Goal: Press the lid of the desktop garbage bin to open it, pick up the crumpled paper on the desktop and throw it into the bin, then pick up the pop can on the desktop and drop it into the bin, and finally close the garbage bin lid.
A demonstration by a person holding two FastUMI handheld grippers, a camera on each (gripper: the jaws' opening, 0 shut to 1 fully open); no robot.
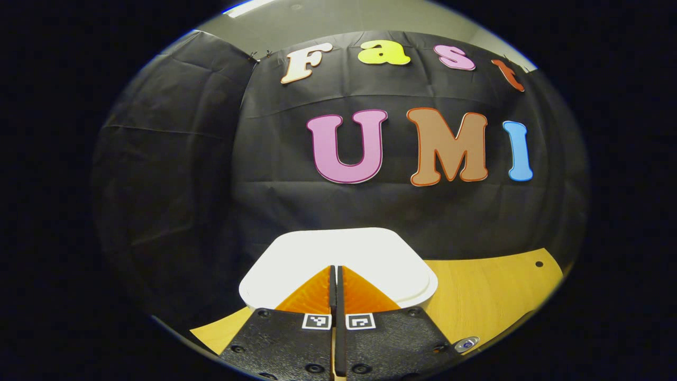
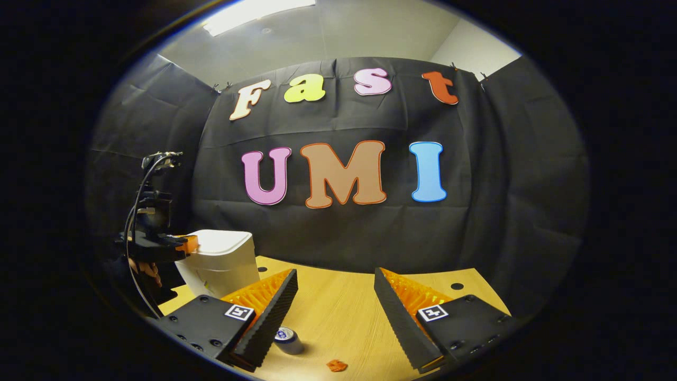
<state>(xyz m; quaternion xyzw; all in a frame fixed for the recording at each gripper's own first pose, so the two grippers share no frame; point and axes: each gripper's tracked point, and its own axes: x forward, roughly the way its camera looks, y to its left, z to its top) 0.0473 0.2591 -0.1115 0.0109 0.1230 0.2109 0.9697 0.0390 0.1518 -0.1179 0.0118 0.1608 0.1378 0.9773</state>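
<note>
The wooden table (image 2: 344,312) runs across the lower part of the right gripper view and shows at lower right in the left gripper view. The white garbage bin (image 2: 217,262) stands at lower left of the right gripper view, lid down; in the left gripper view its lid (image 1: 338,254) sits at lower centre. The left gripper (image 1: 336,275) is clenched with nothing between its fingers, the tips over the lid's near edge. The right gripper (image 2: 334,283) is released, fingers wide apart above the table. Below it, near the bottom edge, the pop can (image 2: 288,338) stands upright, and the small crumpled paper (image 2: 336,365) lies just right of it
</note>
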